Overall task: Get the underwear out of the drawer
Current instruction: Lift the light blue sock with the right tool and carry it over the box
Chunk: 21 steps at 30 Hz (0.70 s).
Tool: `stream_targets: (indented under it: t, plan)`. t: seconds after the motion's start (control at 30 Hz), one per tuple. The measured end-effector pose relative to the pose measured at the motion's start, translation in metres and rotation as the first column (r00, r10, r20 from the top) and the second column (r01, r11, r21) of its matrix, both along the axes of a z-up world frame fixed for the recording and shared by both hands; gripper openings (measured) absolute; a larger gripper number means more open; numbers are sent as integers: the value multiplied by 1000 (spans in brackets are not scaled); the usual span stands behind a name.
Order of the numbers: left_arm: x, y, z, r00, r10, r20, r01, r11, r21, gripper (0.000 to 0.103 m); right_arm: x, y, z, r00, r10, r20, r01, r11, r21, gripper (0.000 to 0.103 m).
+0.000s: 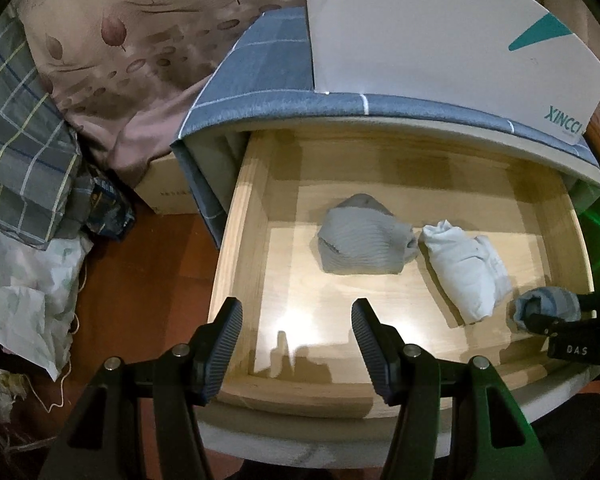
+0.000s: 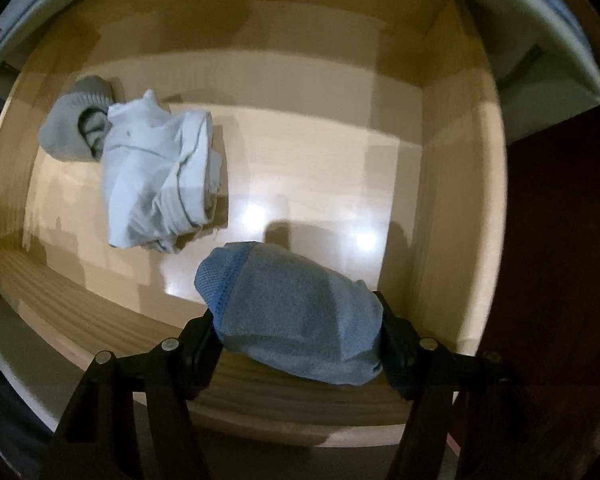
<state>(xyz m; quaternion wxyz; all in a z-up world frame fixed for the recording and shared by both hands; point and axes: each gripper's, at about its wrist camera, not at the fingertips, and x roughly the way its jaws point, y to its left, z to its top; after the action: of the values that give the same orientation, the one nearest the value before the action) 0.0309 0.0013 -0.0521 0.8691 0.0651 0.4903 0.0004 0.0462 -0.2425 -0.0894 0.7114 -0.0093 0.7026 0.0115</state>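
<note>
An open pale wooden drawer [image 1: 244, 248] holds three rolled pieces of underwear: grey [image 1: 364, 236] in the middle, white [image 1: 464, 268] to its right, and blue [image 1: 540, 304] at the front right. My right gripper [image 1: 556, 324] points down into the drawer. In the right wrist view its fingers [image 2: 198, 340] press on both sides of the blue underwear [image 2: 300, 320], so the right gripper [image 2: 296, 312] is shut on it. White [image 2: 156, 172] and grey [image 2: 68, 128] rolls lie behind it. My left gripper [image 1: 297, 308] hangs open over the drawer's front left, holding nothing.
A grey-blue checked cloth [image 1: 268, 76] covers the cabinet top, with a white box [image 1: 440, 32] standing on it. Floral bedding [image 1: 132, 40], a cardboard box [image 1: 164, 192] and plastic bags [image 1: 24, 300] crowd the left. Red-brown floor [image 1: 140, 280] shows beside the drawer.
</note>
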Motion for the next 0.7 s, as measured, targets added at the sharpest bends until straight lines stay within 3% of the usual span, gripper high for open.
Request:
stream_targets:
  t: [0.2,0.37,0.7]
  plan:
    - [-3,-2,3,1000,-7,24,7,1000,18,58,-5,3,22,994,-12,113,14,1000,-18,64]
    - [-4,3,5,999,-2,35,3,1000,-13,58,-14,-1,43,975,-29,220,33,999,-14,64]
    - [-5,6,7,999,12,41,-10,999,-39,58,-15,-11,89,935,-45,353,40,999,23,64]
